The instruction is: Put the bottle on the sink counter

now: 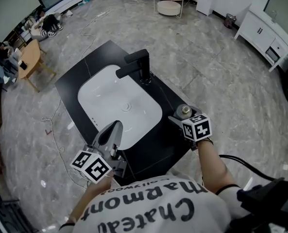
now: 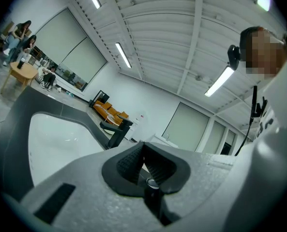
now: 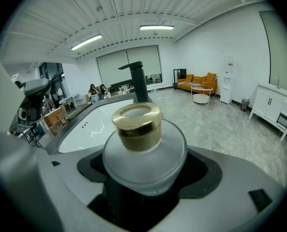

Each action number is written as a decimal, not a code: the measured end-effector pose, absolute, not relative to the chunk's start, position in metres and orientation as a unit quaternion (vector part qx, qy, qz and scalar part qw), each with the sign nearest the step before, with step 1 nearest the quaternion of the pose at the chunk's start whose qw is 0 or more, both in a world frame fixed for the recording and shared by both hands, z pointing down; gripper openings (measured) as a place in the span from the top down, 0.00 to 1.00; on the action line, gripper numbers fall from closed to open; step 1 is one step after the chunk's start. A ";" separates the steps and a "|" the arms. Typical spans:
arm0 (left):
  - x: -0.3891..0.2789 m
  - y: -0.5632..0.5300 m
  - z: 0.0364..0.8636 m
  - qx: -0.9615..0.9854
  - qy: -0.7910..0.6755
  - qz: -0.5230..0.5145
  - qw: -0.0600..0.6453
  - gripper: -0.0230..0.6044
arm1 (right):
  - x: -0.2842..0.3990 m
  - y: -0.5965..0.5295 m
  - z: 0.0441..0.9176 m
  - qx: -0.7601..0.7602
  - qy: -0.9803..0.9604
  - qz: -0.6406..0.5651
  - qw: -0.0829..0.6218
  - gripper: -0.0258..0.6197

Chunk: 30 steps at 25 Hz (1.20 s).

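A frosted bottle (image 3: 144,153) with a gold cap (image 3: 137,121) sits between the jaws of my right gripper (image 3: 145,180), which is shut on it. In the head view the bottle (image 1: 185,110) is upright over the right front part of the black sink counter (image 1: 156,147), held by the right gripper (image 1: 181,115). I cannot tell whether its base touches the counter. My left gripper (image 1: 110,134) hovers over the front rim of the white basin (image 1: 119,103). Its ribbed pads (image 2: 128,164) meet with nothing between them.
A black faucet (image 1: 140,66) stands at the back of the basin. Grey stone floor surrounds the counter. Farther off are a wooden table (image 1: 29,57) with people at the far left, a round white side table (image 1: 169,1) and a white cabinet (image 1: 267,33).
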State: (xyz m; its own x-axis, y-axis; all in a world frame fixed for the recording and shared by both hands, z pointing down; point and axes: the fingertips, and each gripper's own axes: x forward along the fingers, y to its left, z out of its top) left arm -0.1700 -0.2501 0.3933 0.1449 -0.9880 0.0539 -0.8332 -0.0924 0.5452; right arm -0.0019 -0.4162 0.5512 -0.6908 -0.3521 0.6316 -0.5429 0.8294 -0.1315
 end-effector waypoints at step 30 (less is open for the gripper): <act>-0.174 -0.017 0.319 0.800 -0.535 -0.208 0.171 0.94 | 0.024 -0.146 0.383 0.353 -0.889 0.288 0.040 0.43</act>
State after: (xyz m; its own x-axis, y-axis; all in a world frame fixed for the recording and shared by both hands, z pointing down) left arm -0.1743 -0.0167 0.3189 0.3402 -0.9283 -0.1500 -0.7854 -0.3682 0.4975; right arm 0.0239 -0.1460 0.3830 -0.7475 -0.6047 0.2749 -0.6511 0.5848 -0.4839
